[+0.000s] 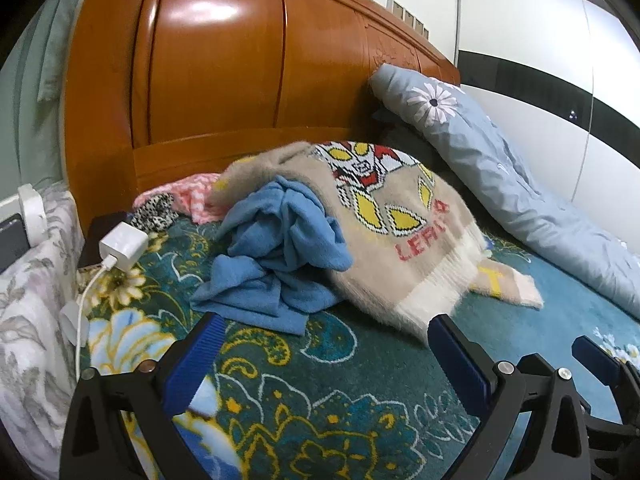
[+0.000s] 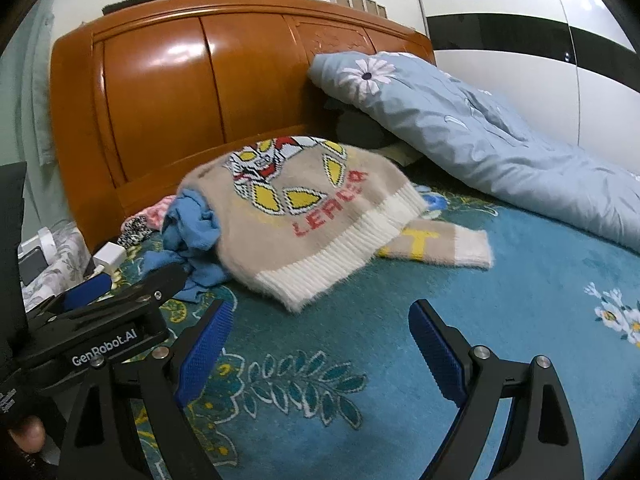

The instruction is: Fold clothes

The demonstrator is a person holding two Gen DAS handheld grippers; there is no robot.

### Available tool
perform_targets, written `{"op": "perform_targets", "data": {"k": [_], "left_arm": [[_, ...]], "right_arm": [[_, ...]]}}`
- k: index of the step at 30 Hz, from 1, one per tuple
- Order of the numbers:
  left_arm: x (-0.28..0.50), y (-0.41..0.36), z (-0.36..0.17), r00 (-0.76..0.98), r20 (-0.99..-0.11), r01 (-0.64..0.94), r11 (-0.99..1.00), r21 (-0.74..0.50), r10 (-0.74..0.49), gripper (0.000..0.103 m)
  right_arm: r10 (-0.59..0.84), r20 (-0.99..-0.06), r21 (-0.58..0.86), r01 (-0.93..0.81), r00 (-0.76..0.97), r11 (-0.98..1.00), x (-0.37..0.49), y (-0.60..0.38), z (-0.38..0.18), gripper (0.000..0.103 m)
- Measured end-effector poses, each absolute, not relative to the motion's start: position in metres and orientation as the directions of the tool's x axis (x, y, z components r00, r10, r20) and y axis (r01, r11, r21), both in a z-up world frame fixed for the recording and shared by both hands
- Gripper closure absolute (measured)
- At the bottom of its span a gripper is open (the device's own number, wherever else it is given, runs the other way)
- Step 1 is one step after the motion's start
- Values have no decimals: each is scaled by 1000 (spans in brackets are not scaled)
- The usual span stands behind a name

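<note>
A beige fuzzy sweater (image 1: 384, 232) (image 2: 304, 220) with a cartoon figure, red letters and a white ribbed hem lies heaped on the teal floral bedspread (image 1: 328, 392) (image 2: 400, 360). One sleeve (image 2: 440, 246) sticks out to the right. A crumpled blue garment (image 1: 276, 252) (image 2: 192, 232) lies against the sweater's left side, partly under it. My left gripper (image 1: 326, 344) hovers open just in front of the pile, empty. My right gripper (image 2: 320, 340) is open and empty, a little short of the sweater's hem. The left gripper (image 2: 120, 292) shows at the right wrist view's left edge.
A wooden headboard (image 1: 224, 64) (image 2: 160, 92) stands behind the pile. A light blue quilt (image 1: 500, 184) (image 2: 480, 132) lies along the right. A white charger (image 1: 122, 246) with its cable, a pink cloth (image 1: 200, 196) and a spotted cloth (image 1: 154, 210) sit at the left.
</note>
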State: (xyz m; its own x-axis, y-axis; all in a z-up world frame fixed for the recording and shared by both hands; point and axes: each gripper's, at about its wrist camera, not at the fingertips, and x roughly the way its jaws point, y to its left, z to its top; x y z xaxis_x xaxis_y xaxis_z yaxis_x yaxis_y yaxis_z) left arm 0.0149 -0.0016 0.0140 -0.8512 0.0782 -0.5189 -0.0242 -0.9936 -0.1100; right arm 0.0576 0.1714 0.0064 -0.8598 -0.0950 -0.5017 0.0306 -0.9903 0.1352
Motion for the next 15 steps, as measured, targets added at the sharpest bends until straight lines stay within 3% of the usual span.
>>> {"op": "perform_targets", "data": {"k": [15], "left_arm": [[22,-5,21,-876,-482,15,-997,-75,23,0]], "right_arm": [[-152,-477,176,76,-866,-982,61,168,9,12]]}}
